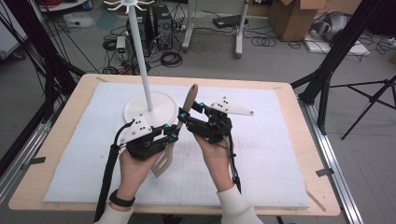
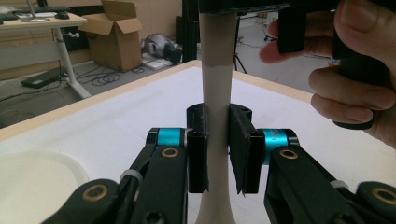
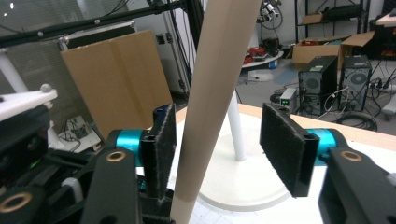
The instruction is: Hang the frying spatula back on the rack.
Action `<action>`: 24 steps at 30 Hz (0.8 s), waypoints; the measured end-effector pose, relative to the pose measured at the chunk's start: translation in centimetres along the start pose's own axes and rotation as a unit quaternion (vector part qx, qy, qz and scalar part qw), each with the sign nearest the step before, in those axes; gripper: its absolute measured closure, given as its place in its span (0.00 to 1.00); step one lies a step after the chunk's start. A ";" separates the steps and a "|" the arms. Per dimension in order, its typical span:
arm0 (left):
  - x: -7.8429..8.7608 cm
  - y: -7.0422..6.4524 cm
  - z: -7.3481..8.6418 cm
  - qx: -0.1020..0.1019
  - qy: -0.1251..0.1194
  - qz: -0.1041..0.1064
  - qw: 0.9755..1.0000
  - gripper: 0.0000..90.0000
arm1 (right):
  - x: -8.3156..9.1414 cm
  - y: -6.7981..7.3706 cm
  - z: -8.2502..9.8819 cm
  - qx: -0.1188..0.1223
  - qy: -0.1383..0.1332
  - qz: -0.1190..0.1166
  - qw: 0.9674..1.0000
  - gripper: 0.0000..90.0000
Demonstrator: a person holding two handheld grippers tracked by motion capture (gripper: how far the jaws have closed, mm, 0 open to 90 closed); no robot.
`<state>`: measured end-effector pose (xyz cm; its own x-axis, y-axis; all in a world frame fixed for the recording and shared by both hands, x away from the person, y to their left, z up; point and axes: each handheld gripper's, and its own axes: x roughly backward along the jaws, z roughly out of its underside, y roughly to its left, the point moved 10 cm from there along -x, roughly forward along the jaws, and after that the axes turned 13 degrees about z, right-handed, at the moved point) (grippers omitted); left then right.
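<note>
One wooden spatula (image 1: pixel 180 128) sits at the middle of the scene, held clear of the table between the two hand-held grippers, its tan handle pointing up and away and its pale slotted blade hanging low toward the person. The left gripper (image 1: pixel 172 135) is clamped on the pale part of the handle; in the left gripper view the spatula (image 2: pixel 215 116) rises straight between the black pads (image 2: pixel 240 149), which press it from both sides. The right gripper (image 1: pixel 183 114) reaches in higher up the handle. In the right gripper view its jaws stand apart around the spatula (image 3: pixel 212 107), the left pad just beside the wood and the right pad (image 3: pixel 285 144) well clear of it.

Behind the grippers stands a white stand (image 1: pixel 149 100) with a round base, a thin upright pole and hooks at the top. Everything rests over a white mat (image 1: pixel 271 154) on the wooden table (image 1: pixel 310 140). No containers sit on the mat.
</note>
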<state>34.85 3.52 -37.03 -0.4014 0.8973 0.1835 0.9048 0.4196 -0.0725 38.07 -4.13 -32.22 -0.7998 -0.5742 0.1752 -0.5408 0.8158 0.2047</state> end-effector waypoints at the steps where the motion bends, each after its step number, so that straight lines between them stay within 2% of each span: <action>1: 0.0 0.0 0.0 0.000 0.000 0.000 1.000 0.86 | 0.0 0.0 0.0 0.000 0.000 0.000 1.000 0.51; 2: -0.1 0.0 0.0 -0.002 -0.001 -0.003 1.000 0.86 | 0.0 0.1 -0.1 -0.008 -0.002 -0.004 1.000 0.57; 5: -0.1 0.0 0.0 -0.001 0.000 -0.004 1.000 0.86 | 0.0 0.0 -0.1 -0.010 -0.003 -0.001 1.000 0.61; 8: -0.4 0.1 0.1 -0.003 0.001 -0.006 1.000 0.86 | 0.0 0.2 -0.1 -0.017 -0.001 -0.015 1.000 0.75; 9: -0.4 0.1 0.1 -0.003 0.001 -0.006 1.000 0.86 | 0.0 0.2 -0.1 -0.017 -0.001 -0.015 1.000 0.75; 10: -0.5 0.1 0.1 -0.006 0.001 -0.007 1.000 0.86 | 0.0 0.4 -0.1 -0.028 0.000 -0.026 0.999 0.79; 11: -0.5 0.1 0.1 -0.006 0.001 -0.007 1.000 0.86 | 0.0 0.4 -0.1 -0.028 0.000 -0.026 0.999 0.79; 12: -0.6 0.1 0.2 -0.006 0.005 -0.007 1.000 0.86 | 0.1 0.6 -0.1 -0.040 0.002 -0.043 0.998 0.81; 17: -0.7 0.2 0.2 -0.002 0.002 -0.001 1.000 0.86 | 0.1 0.8 -0.1 -0.035 0.000 -0.045 0.998 0.82; 20: -0.4 0.3 0.1 -0.003 0.000 0.003 1.000 0.85 | 0.2 0.8 -0.2 -0.036 -0.002 -0.058 0.998 0.82; 23: 0.0 0.5 -0.1 -0.002 -0.002 0.004 1.000 0.72 | 0.3 0.9 -0.2 -0.030 0.001 -0.064 0.997 0.82; 24: 0.5 0.6 -0.3 0.001 -0.010 0.019 1.000 0.67 | 0.4 1.0 -0.2 -0.016 0.002 -0.075 0.997 0.82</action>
<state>35.21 4.15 -36.65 -0.3687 0.9155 0.1612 0.9195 0.3846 -0.0808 37.26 -3.57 -31.81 -0.7103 -0.6891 0.1436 -0.6452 0.7189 0.2586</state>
